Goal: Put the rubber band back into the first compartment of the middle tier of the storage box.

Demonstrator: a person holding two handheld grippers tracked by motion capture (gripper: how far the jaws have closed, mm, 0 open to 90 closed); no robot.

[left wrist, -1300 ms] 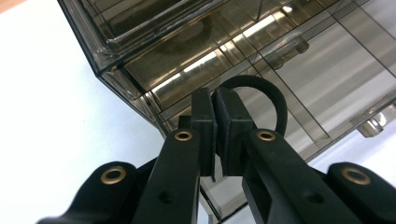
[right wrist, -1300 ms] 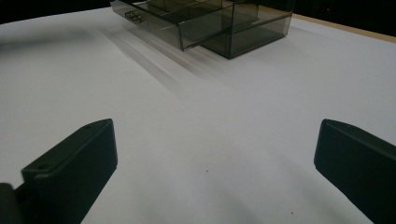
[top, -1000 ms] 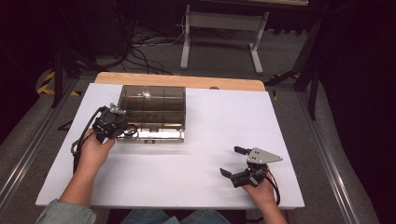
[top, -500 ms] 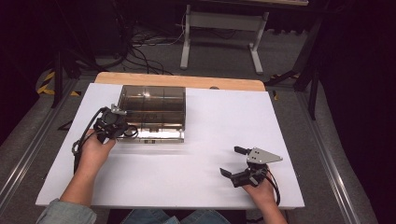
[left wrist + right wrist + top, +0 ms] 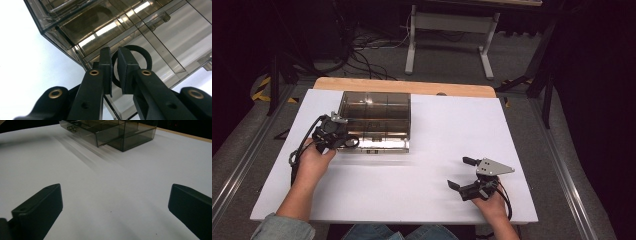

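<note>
Item: smoked clear drawer box, standing on the white desk toward its far left, lowest drawer drawn partly out toward the person.

Item: black ring pull at the drawer front, seen in the left gripper view just beyond the fingertips, between the two pads.

Left gripper: at the box's near left corner, forearm reaching in from the lower left, hand wrapped over the body. Jaws nearly together, a slim gap left; they have just been opening slightly, pads not pressing the ring.

Right gripper: resting near the desk's near right edge, well apart from the box, pointing left, jaws spread wide, nothing between them.
</note>
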